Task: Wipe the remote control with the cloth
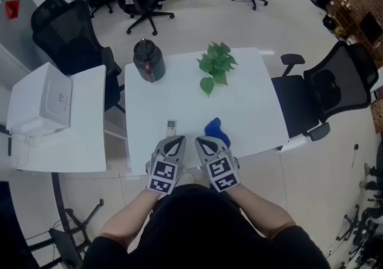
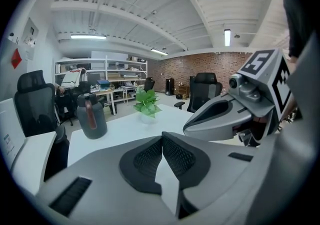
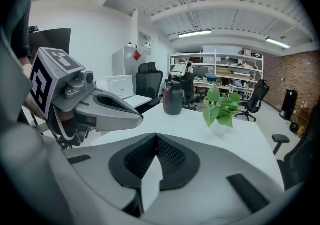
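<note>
A small white remote control [image 1: 172, 125] lies on the white table [image 1: 251, 100] near its front edge. Just right of it sits a crumpled blue cloth [image 1: 216, 131]. My left gripper [image 1: 175, 140] hovers over the front edge just behind the remote, jaws shut on nothing. Beside it my right gripper [image 1: 203, 141] is also shut and empty, its tips just short of the cloth. In the left gripper view the left gripper's pads [image 2: 162, 140] meet, with the right gripper [image 2: 240, 109] alongside. In the right gripper view the right gripper's pads [image 3: 156, 140] touch too; remote and cloth are hidden there.
A dark jug [image 1: 148, 60] stands at the table's back left and a potted green plant [image 1: 216, 66] at the back middle. A white side table with a white box [image 1: 42, 101] is on the left. Black office chairs [image 1: 335, 85] stand on the right and behind.
</note>
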Available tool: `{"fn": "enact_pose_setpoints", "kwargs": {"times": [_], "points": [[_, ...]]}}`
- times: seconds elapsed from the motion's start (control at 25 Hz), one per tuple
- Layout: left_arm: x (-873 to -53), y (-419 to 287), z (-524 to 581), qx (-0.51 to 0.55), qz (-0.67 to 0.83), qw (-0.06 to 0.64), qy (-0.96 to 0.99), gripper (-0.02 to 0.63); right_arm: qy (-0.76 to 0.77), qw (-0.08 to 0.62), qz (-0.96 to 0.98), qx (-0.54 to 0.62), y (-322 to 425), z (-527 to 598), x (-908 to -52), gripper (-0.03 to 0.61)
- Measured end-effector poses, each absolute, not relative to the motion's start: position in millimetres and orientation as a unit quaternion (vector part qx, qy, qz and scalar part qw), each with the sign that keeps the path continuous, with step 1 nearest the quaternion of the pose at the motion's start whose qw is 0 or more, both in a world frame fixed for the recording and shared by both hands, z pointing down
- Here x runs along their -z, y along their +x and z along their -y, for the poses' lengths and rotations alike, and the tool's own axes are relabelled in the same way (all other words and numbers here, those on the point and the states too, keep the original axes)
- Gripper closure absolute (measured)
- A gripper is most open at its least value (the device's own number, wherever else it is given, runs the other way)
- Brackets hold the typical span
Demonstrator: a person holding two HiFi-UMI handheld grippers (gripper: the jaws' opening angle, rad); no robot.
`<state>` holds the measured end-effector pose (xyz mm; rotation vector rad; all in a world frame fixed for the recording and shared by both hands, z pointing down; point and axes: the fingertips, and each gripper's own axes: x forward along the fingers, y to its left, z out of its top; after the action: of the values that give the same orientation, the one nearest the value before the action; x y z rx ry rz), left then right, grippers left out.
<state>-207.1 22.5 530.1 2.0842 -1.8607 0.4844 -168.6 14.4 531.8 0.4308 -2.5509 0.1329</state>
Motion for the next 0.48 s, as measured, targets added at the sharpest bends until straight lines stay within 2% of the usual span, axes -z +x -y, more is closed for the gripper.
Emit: {"fn": "enact_pose_setpoints", "kwargs": {"times": [0.48], "points": [[-537.7, -201.5, -25.6, -0.179, 0.636, 0.157, 0.734, 0.609, 0.166, 0.28, 0.944, -0.048, -169.5, -19.6, -536.1, 0.569]]}}
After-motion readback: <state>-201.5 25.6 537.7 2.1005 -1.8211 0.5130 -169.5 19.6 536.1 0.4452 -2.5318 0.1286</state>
